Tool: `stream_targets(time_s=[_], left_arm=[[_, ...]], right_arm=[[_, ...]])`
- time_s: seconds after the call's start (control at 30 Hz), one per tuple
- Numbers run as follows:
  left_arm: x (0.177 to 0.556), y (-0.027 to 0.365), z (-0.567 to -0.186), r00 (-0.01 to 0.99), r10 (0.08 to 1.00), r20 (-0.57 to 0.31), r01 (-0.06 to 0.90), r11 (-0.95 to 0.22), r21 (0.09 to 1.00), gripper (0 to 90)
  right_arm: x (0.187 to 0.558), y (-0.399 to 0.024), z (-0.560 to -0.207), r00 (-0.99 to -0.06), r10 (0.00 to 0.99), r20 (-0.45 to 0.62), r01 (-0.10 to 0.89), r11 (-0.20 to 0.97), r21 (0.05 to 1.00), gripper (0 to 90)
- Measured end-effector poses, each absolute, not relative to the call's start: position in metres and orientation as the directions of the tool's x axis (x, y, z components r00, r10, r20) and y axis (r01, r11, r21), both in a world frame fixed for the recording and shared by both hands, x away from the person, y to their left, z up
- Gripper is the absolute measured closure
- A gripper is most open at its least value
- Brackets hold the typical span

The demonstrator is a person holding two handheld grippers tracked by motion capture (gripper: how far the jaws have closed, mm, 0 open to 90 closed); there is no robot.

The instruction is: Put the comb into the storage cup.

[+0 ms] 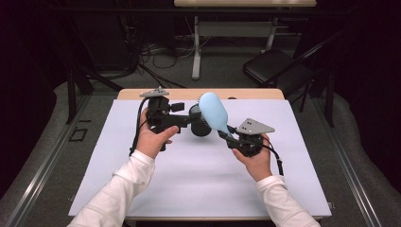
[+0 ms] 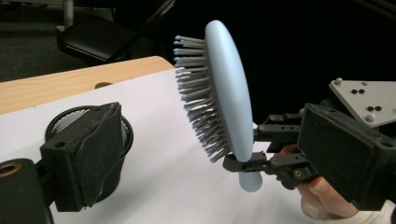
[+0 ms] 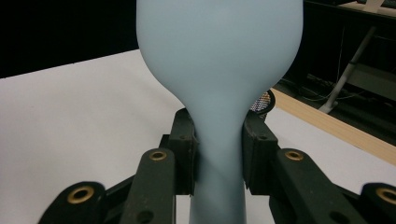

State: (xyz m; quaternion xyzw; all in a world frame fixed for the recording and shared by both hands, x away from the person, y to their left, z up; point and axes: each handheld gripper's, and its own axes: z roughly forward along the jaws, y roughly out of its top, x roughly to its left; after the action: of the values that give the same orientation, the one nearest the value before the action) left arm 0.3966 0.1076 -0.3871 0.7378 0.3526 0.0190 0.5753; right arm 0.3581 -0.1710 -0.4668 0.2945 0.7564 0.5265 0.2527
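A light blue hairbrush (image 1: 213, 111) is held up off the table, head upward. My right gripper (image 1: 230, 138) is shut on its handle; in the right gripper view both pads (image 3: 187, 149) press the narrow neck of the brush (image 3: 219, 56). In the left gripper view the brush (image 2: 231, 88) shows grey bristles facing left, held by the right gripper (image 2: 254, 149). A black mesh cup (image 1: 202, 127) stands on the table just behind the brush. My left gripper (image 1: 188, 120) points at the cup; one of its pads (image 2: 95, 154) stands in front of the cup (image 2: 70, 119), and nothing lies between its jaws.
A white sheet (image 1: 198, 184) covers the wooden table (image 1: 142, 93). Beyond the table's far edge stand a black folding chair (image 1: 279, 66) and another table's legs (image 1: 196, 52), with cables on the floor. The mesh cup's rim (image 3: 265, 101) peeks out beside the brush.
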Motion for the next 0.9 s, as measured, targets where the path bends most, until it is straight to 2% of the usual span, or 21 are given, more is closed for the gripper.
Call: stream_targets(time_s=[0.9], left_arm=[[0.411, 0.073, -0.395, 0.739, 0.520, -0.429, 0.540, -0.076, 0.838, 10.4]], right_arm=[[0.355, -0.169, -0.466, -0.696, 0.714, -0.078, 0.159, 0.259, 0.953, 69.6]])
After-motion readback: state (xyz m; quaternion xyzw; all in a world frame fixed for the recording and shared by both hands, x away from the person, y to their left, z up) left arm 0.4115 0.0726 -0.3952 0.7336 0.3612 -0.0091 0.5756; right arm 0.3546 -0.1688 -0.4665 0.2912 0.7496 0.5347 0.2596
